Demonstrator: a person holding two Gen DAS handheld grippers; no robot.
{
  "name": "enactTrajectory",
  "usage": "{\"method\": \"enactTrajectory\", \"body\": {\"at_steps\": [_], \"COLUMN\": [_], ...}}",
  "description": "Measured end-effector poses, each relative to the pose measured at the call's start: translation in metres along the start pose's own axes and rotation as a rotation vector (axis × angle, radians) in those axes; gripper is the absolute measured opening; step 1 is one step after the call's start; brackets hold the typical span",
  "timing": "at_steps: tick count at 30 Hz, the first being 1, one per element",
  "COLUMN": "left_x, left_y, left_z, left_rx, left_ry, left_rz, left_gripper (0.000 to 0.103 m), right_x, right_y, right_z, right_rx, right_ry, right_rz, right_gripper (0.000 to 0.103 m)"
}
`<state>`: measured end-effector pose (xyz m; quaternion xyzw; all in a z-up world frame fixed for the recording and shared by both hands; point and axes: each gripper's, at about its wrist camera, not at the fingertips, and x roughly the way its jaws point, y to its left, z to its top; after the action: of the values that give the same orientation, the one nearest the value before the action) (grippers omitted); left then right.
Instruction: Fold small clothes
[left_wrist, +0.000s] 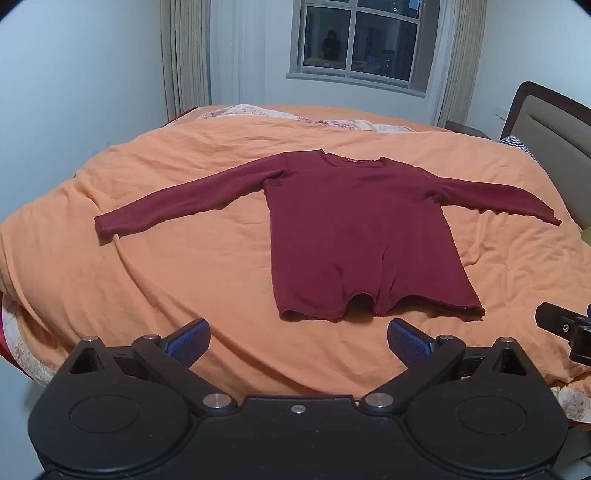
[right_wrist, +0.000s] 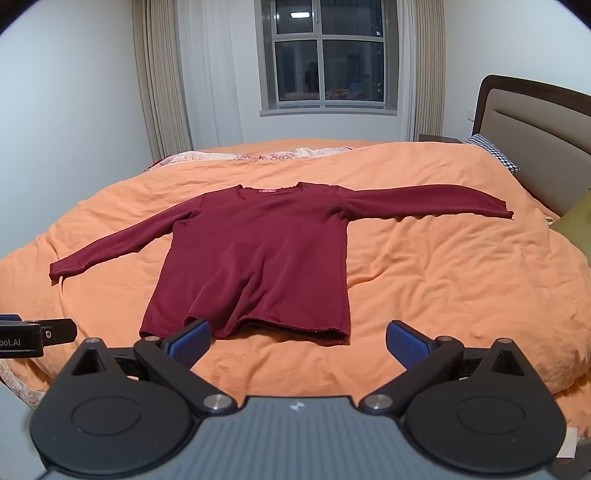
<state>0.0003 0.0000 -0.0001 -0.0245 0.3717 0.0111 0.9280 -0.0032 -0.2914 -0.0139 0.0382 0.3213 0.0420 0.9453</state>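
Observation:
A dark red long-sleeved top (left_wrist: 354, 229) (right_wrist: 258, 258) lies flat and face up on the orange duvet (left_wrist: 184, 266) (right_wrist: 443, 277), both sleeves spread out sideways and the hem nearest me. My left gripper (left_wrist: 298, 341) hovers open just short of the hem, nothing between its blue pads. My right gripper (right_wrist: 298, 341) is open too, near the hem's right part, with its left pad (right_wrist: 192, 341) in front of the hem. Each gripper shows at the edge of the other's view: the right gripper (left_wrist: 565, 328), the left gripper (right_wrist: 37, 334).
A padded headboard (right_wrist: 535, 140) with a checked pillow (right_wrist: 491, 151) stands at the right. A window (right_wrist: 325, 62) and curtains (right_wrist: 162, 77) fill the far wall. A floral blanket (right_wrist: 280, 153) lies along the bed's far edge. A green cushion (right_wrist: 576, 221) sits at the right.

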Motion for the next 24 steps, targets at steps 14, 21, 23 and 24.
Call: {"method": "enactTrajectory", "body": {"at_steps": [14, 21, 23, 24], "left_x": [0.0006, 0.0019, 0.0018, 0.002], "left_y": [0.0001, 0.0094, 0.0088, 0.0096], "left_z": [0.0004, -0.0047, -0.0042, -0.0046], "left_rx": [-0.001, 0.0, 0.0, -0.001], "left_ry": [0.003, 0.002, 0.003, 0.003], "left_rz": [0.0, -0.002, -0.002, -0.001], "left_gripper": [0.102, 0.102, 0.102, 0.102], "right_x": [0.0004, 0.0012, 0.0017, 0.002], "right_y": [-0.0009, -0.0014, -0.0016, -0.0017], "right_z": [-0.0002, -0.0002, -0.0002, -0.0001], "right_rx": [0.001, 0.002, 0.002, 0.002], "right_ry": [0.003, 0.004, 0.004, 0.004], "right_rz": [0.001, 0.002, 0.003, 0.002], "right_gripper": [0.103, 0.103, 0.103, 0.103]}}
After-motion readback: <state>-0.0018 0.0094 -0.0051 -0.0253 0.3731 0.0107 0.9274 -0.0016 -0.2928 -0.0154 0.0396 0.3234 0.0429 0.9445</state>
